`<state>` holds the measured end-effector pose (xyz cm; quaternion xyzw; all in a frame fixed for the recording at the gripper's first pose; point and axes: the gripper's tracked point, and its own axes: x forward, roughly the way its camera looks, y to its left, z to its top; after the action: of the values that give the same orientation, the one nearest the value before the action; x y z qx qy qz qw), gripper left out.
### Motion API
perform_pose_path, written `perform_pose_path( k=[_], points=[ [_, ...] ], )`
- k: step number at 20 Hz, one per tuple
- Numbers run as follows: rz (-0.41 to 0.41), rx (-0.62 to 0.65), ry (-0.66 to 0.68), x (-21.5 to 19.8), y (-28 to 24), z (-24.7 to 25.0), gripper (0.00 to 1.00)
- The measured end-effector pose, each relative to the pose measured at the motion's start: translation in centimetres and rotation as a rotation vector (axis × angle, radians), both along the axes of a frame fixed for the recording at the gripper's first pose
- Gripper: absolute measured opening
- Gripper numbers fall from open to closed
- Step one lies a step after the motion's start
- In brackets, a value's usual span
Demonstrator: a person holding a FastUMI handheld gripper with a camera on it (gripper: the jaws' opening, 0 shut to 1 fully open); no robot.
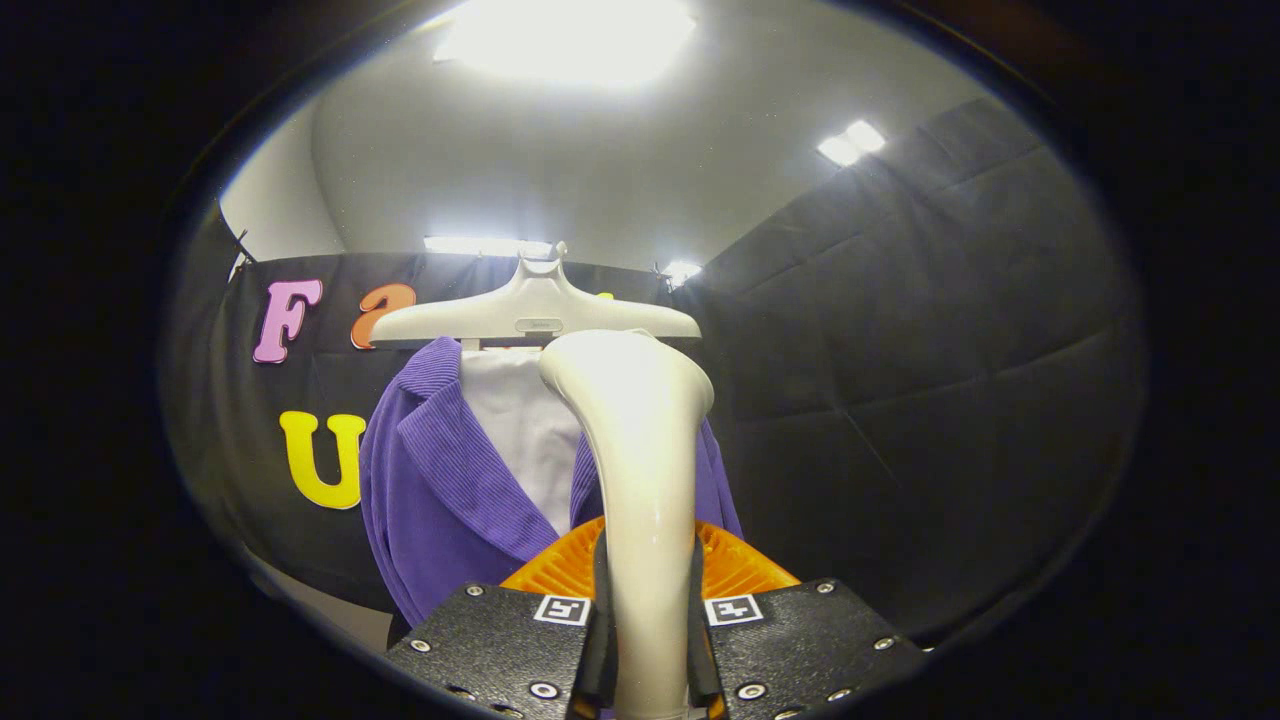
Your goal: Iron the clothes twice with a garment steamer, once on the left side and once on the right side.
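The camera rides on the hand-held gripper (648, 640), low down and tilted upward along its fingers. It faces the purple jacket (440, 480) on its hanger (535, 310), close in, with the steamer handle (640, 450) right up against the lens and ceiling lights (565, 35) overhead.

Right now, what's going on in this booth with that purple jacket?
A hand-held gripper has its fingers shut on the cream plastic handle of a garment steamer, holding it upright. The steamer's head sits just below the white plastic hanger, in front of a purple corduroy jacket hanging over a white shirt. The head is over the jacket's right-hand lapel as the camera sees it. Whether it touches the fabric cannot be told.
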<state>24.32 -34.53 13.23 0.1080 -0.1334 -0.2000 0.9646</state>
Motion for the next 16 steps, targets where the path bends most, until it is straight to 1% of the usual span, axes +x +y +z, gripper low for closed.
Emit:
perform_pose_path(
  k=[2,4,6,8,11,14,16],
  points=[
    [-0.002,0.012,0.011,0.3,-0.7,-1.1,0.27],
    [0.024,0.04,0.024,1.6,-0.6,-2.0,0.27],
    [0.033,0.057,0.031,2.7,-1.1,-2.7,0.27],
    [0.046,0.056,0.035,3.6,-1.0,-3.1,0.27],
    [0.071,0.047,0.038,4.0,-0.8,-3.6,0.27],
    [0.076,0.036,0.079,5.0,-0.7,-5.1,0.27],
    [0.064,0.027,0.121,5.8,-0.5,-6.6,0.27]
  ],
)
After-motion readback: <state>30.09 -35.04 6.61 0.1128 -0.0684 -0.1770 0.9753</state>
